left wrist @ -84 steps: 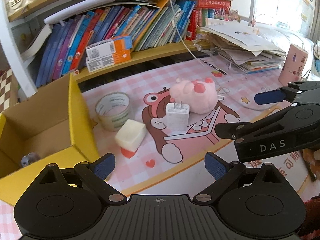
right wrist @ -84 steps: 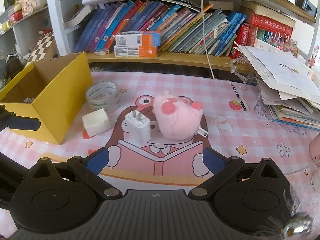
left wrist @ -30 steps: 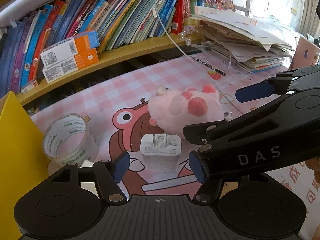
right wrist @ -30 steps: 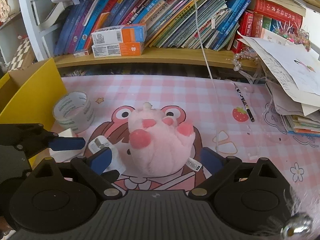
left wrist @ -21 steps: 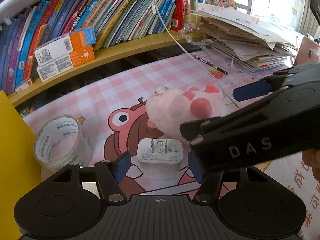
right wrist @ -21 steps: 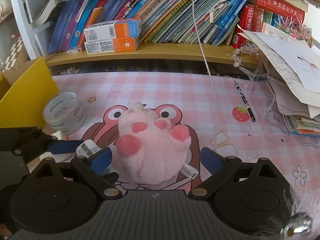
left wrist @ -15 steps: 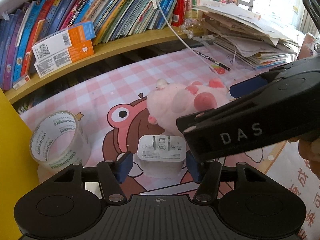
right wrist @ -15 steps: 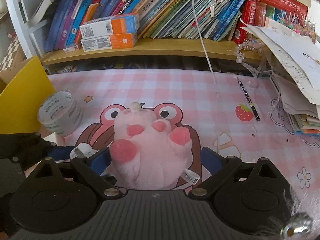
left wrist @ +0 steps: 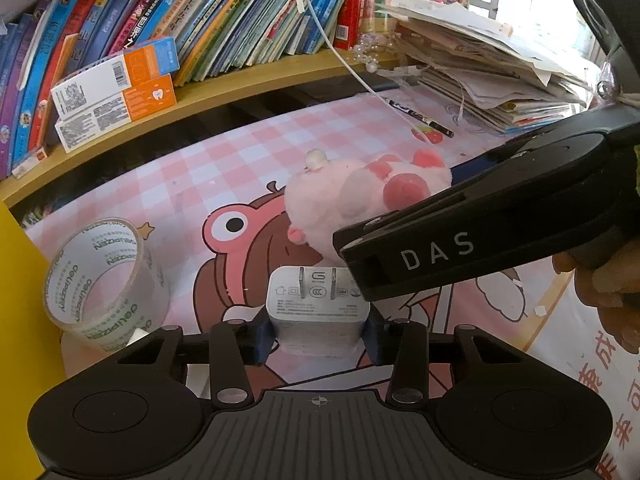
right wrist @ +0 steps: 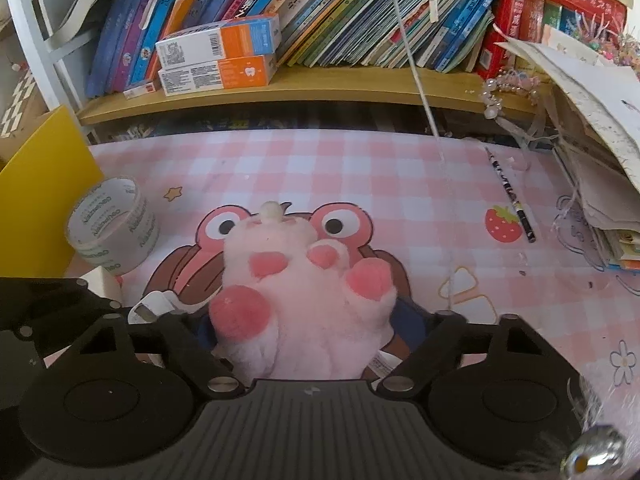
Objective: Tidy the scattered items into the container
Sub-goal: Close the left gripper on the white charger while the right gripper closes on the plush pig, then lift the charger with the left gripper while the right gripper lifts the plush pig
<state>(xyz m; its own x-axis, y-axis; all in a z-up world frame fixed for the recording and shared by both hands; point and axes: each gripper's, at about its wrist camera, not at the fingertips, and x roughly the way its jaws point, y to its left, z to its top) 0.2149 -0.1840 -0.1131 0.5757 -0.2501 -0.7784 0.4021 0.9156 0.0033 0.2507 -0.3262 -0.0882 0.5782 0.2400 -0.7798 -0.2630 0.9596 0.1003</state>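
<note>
Left gripper [left wrist: 318,330] clamped on the white charger [left wrist: 318,300], pads touching both sides. Right gripper [right wrist: 308,330] closed around the pink plush toy [right wrist: 308,292], apparently squeezing it, though the pads are mostly hidden by fur. Yellow box [left wrist: 20,320] at far left, just beyond the tape roll [left wrist: 100,284]. Best lifted straight up first, clearing the tape, then carried left over the box wall. Charger first, to avoid crossing.

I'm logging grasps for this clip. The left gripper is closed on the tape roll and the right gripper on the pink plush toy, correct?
Not quite. The left wrist view shows the left gripper closed on the white charger plug; the tape roll sits untouched beside it. The right gripper does hold the pink plush toy.
</note>
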